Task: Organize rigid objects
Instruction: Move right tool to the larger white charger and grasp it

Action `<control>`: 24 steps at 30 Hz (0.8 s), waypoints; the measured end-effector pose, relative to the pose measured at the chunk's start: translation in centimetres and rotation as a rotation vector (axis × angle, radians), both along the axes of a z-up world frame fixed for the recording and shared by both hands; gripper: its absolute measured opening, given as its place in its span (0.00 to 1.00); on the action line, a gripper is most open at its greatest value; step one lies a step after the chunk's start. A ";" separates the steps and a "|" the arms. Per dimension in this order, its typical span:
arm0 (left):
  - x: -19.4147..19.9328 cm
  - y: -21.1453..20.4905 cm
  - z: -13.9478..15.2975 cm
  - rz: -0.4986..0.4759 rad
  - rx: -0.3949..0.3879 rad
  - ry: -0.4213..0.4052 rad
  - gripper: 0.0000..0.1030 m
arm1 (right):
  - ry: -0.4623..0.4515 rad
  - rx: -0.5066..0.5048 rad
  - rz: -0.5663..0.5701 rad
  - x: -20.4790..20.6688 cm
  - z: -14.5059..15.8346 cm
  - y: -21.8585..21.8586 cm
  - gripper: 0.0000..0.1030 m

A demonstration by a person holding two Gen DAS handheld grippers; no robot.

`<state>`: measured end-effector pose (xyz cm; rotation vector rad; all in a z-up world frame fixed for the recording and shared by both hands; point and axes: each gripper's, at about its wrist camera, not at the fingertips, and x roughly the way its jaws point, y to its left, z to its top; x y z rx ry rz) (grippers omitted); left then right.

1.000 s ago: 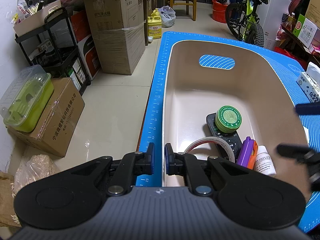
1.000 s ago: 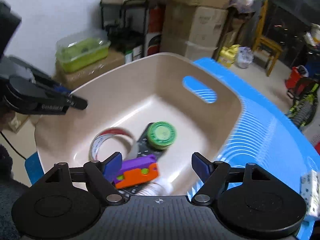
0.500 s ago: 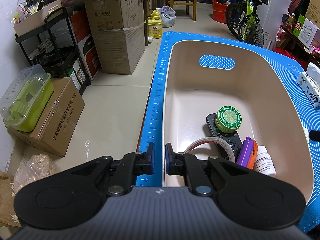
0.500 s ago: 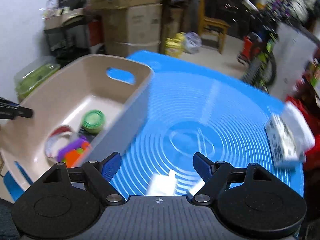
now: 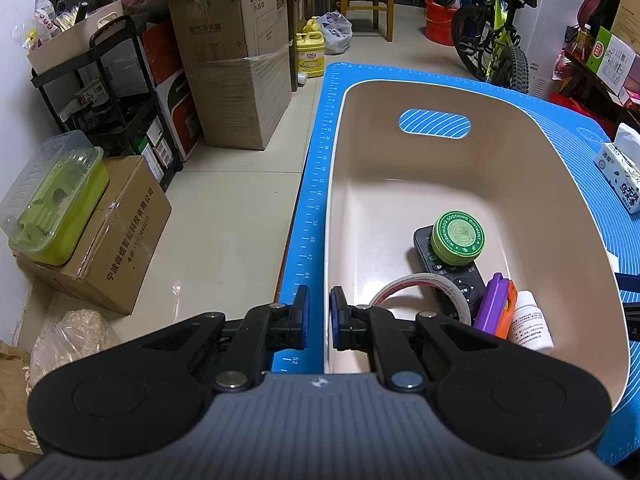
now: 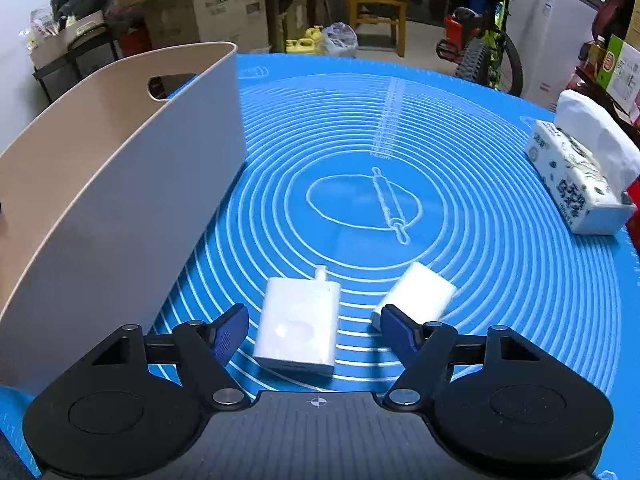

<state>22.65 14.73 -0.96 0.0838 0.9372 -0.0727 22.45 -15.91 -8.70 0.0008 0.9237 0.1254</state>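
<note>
White charger block [image 6: 297, 331] lay flat on the blue mat [image 6: 460, 184], prong end pointing away, right btwn the spread fingers of the right gripper [image 6: 314, 334] — jaws wide open, nothing held, whether the pads touched it I couldn't tell. A 2nd white charger [image 6: 416, 295] sat just beside it to the right, tilted, partly behind the right fingertip. Beige bin [image 6: 132, 184] stood on the mat at the left; tissue pack [image 6: 576, 184] lay well apart at the far right edge. Left gripper [image 5: 319, 317] had its jaws nearly together w/ the bin's [image 5: 568, 216] left wall in the narrow gap — pinched on the rim or not, can't tell. Inside the bin: green ointment tin [image 5: 458, 239] resting on a black remote [image 5: 448, 276], tape roll [image 5: 424, 292] leaning against the remote, purple-orange toy [image 5: 498, 306] beside it, and a small white bottle [image 5: 530, 326] touching the toy.
</note>
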 end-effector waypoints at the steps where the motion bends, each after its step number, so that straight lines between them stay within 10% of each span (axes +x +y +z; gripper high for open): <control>1: 0.0 0.0 0.0 0.000 0.001 0.000 0.13 | -0.001 -0.001 0.005 0.0 -0.2 0.3 0.76; 24: 0.0 0.1 0.1 0.001 -0.005 0.001 0.13 | 0.001 -0.044 -0.029 0.7 -0.9 1.6 0.50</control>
